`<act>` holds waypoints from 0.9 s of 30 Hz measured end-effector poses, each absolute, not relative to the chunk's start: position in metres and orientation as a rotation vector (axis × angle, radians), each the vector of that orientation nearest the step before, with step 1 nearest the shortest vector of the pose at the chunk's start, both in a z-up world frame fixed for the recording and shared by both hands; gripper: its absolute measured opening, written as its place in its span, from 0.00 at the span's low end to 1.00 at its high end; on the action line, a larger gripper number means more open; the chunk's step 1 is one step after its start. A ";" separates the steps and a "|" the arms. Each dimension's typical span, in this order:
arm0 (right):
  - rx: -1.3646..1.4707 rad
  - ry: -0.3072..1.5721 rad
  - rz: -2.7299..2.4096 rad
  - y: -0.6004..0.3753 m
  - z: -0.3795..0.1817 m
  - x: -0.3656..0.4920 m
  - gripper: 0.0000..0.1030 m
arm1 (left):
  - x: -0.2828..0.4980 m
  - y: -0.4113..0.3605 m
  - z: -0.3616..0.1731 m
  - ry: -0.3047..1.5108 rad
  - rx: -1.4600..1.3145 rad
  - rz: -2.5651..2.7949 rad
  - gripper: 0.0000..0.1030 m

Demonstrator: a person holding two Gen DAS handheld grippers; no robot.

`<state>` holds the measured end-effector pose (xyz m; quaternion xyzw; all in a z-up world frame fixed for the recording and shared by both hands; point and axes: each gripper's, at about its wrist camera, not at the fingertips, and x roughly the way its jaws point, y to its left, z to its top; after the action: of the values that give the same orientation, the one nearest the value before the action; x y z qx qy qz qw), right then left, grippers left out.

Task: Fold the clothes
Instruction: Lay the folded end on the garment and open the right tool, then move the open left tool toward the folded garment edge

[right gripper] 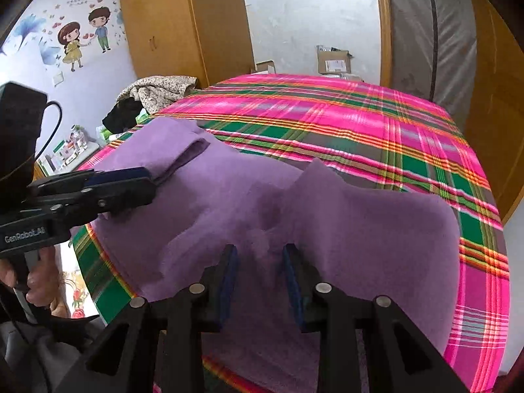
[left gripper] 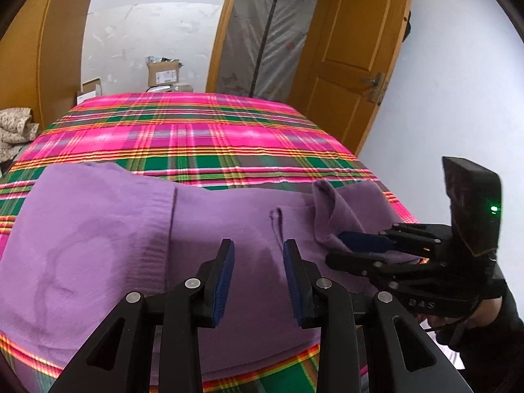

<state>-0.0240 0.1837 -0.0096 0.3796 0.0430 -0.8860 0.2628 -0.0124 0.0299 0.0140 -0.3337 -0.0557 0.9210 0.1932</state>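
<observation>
A purple garment (left gripper: 108,245) lies spread on a bed with a pink and green plaid cover (left gripper: 196,134). It also fills the near part of the right wrist view (right gripper: 360,229). My left gripper (left gripper: 258,245) is open just above the cloth, nothing between its pads. In the right wrist view the left gripper (right gripper: 144,180) sits low at the garment's left edge. My right gripper (right gripper: 258,250) is open, with a raised bunch of purple cloth between its pads. In the left wrist view the right gripper (left gripper: 340,245) sits at a lifted fold at the garment's right end.
A wooden wardrobe (right gripper: 183,23) and a pile of clothes (right gripper: 157,91) stand left of the bed. Cardboard boxes (left gripper: 163,73) sit beyond the far edge. A wooden door (left gripper: 357,49) and a wrapped mattress (left gripper: 268,32) stand at the right.
</observation>
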 end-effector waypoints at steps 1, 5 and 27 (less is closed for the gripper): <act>1.022 0.104 -2.398 0.186 -0.009 -0.024 0.04 | -0.012 0.028 0.014 -0.161 -0.936 2.587 0.31; 0.970 0.035 -2.384 0.193 -0.002 -0.017 0.04 | -0.011 0.023 0.014 -0.178 -0.936 2.591 0.31; 0.823 -0.167 -2.467 0.260 0.027 0.010 0.23 | -0.021 0.058 0.008 -0.196 -1.001 2.412 0.31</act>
<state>0.0105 0.2597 0.0268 0.3047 -0.0618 -0.9130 0.2643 -0.0208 0.0584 0.0081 -0.3692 -0.0722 0.8898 0.2584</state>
